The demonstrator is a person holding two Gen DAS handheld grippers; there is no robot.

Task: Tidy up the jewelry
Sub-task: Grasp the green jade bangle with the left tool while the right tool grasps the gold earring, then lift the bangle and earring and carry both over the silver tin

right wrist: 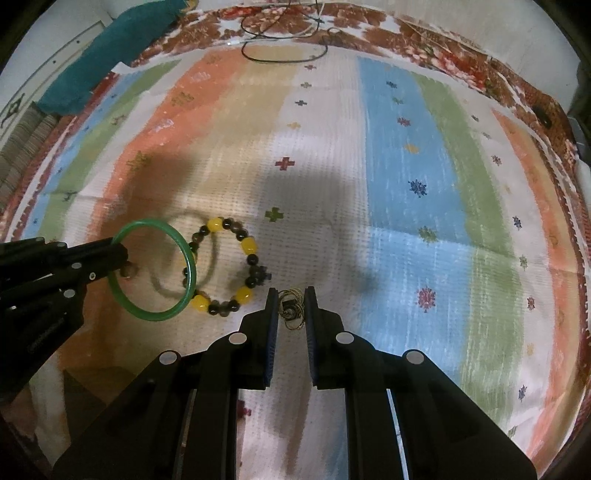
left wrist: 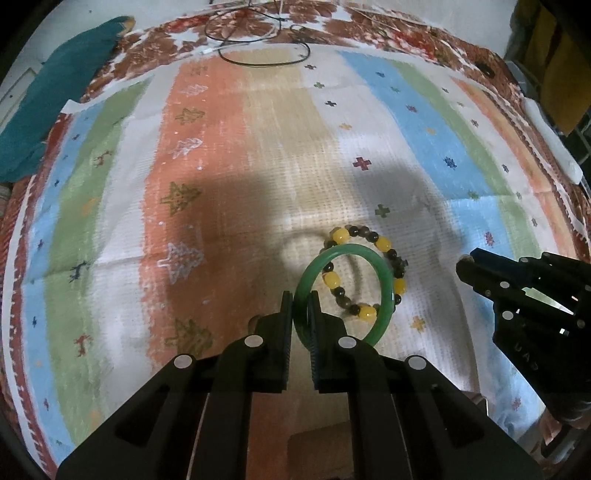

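Note:
My left gripper [left wrist: 300, 301] is shut on a green jade bangle [left wrist: 384, 280] and holds it upright above the striped cloth; the bangle shows in the right wrist view [right wrist: 188, 258] too. A bracelet of yellow and dark beads [left wrist: 332, 279] lies on the cloth behind the bangle, and also shows in the right wrist view [right wrist: 247, 244]. My right gripper [right wrist: 291, 297] is partly open with a small bundle of thin wire rings [right wrist: 291, 310] on the cloth between its fingers; whether they touch it I cannot tell. The right gripper also shows in the left wrist view [left wrist: 466, 266].
A striped cloth [left wrist: 221, 155] with small tree and cross patterns covers a floral bedspread [left wrist: 388, 33]. A black cord [left wrist: 266, 55] loops at the far edge. A teal cloth [left wrist: 55, 96] lies at the far left. A white object [left wrist: 554, 144] lies at the right edge.

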